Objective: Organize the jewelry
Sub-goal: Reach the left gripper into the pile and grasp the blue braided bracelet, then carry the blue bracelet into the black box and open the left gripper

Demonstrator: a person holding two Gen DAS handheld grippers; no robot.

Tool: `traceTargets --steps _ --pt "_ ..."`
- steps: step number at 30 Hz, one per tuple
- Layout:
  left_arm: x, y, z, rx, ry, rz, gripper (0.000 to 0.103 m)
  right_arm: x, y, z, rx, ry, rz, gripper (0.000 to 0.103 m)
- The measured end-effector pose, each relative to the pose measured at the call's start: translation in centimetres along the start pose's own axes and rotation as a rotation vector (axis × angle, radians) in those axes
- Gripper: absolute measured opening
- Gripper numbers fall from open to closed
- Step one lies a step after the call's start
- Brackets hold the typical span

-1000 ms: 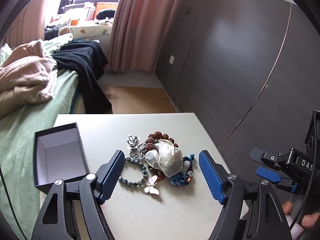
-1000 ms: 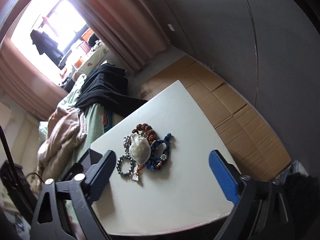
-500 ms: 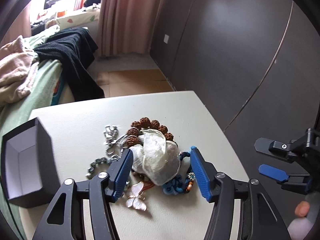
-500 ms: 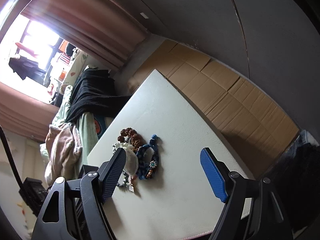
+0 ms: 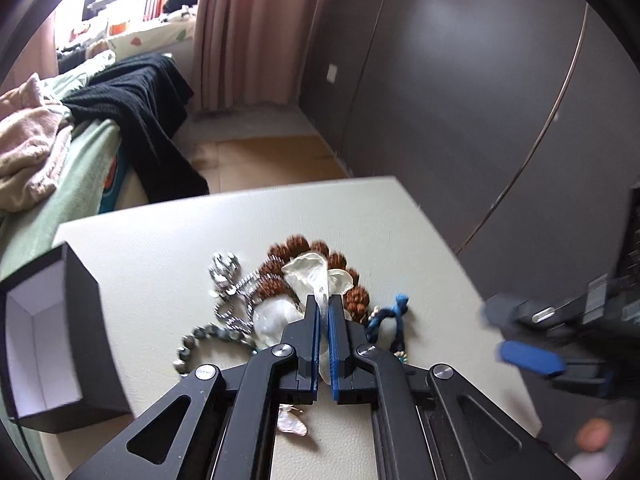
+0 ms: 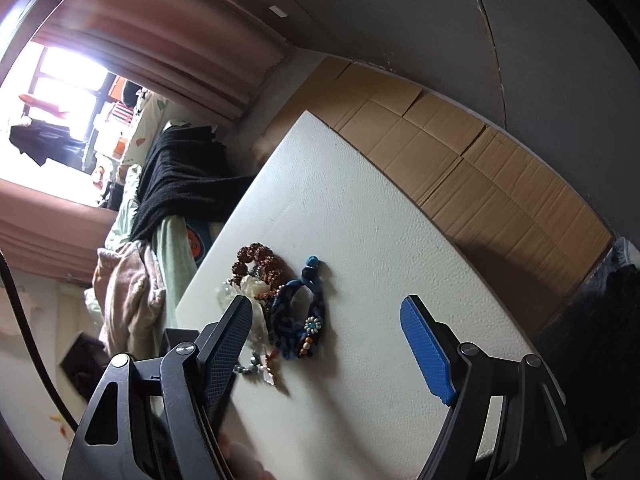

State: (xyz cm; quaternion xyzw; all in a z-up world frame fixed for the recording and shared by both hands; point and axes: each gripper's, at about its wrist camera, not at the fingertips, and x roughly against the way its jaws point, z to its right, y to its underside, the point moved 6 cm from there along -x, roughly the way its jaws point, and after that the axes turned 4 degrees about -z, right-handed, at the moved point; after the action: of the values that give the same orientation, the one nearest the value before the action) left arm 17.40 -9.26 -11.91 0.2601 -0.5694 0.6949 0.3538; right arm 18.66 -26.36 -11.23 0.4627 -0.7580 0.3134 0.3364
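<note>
the left gripper (image 5: 323,312) had its jaws pressed together on a clear plastic bag (image 5: 316,276), which rose crumpled from between the blue pads; they had just been closing on it. the bag lay on top of a pile of jewelry in the middle of the pale desk (image 5: 160,240). around it i could make out a brown bead bracelet (image 5: 288,246) at the far side, touching the bag, a silver chain (image 5: 230,280) to the left, a grey bead bracelet (image 5: 200,338) nearer the gripper, and a blue woven bracelet (image 5: 390,320) just right of the jaws. a pale butterfly pendant (image 5: 292,424) showed on the desk under the gripper's frame. a dark open box (image 5: 52,344) with a white inside stood at the left edge of the desk, apart from the pile.

the right gripper (image 6: 326,344) hung over the near part of the desk with its jaws spread wide and nothing pinched; they had just been closing a little. from its own camera the blue woven bracelet (image 6: 298,316) lay between the two fingers but farther off, untouched, with the brown beads (image 6: 256,258) beyond it. in the left camera this gripper appeared blurred at the right edge (image 5: 528,344), off the side of the desk.

beyond the desk were a bed (image 5: 80,176) with a black garment (image 5: 148,120) and a pink blanket (image 5: 28,152), pink curtains (image 5: 248,32), and a dark panelled wall (image 5: 460,100).
</note>
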Motion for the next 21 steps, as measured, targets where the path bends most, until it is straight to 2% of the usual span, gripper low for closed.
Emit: traceTargets --steps 4,6,11,17,19,21 --pt "2.0 -0.6 -1.0 0.033 0.021 0.032 0.003 -1.6 0.5 -0.9 0.032 0.008 -0.038 0.064" --pt "2.9 -0.8 -1.6 0.046 0.025 0.051 0.003 -2.5 0.8 -1.3 0.052 0.017 -0.058 0.055" --pt "5.0 -1.4 -3.1 0.084 0.043 0.087 0.003 -4.3 1.7 -1.7 0.069 0.043 -0.094 0.049" --pt "7.1 -1.9 -5.2 0.129 0.055 0.13 0.003 -6.6 2.4 -2.7 0.114 0.117 -0.115 0.043" --pt "7.8 -1.9 -5.9 0.144 0.051 0.142 0.003 -7.1 2.6 -3.1 0.145 0.164 -0.103 0.036" --pt "8.4 -1.8 -6.6 0.16 0.051 0.15 0.003 -7.5 2.8 -3.3 0.175 0.215 -0.096 0.02"
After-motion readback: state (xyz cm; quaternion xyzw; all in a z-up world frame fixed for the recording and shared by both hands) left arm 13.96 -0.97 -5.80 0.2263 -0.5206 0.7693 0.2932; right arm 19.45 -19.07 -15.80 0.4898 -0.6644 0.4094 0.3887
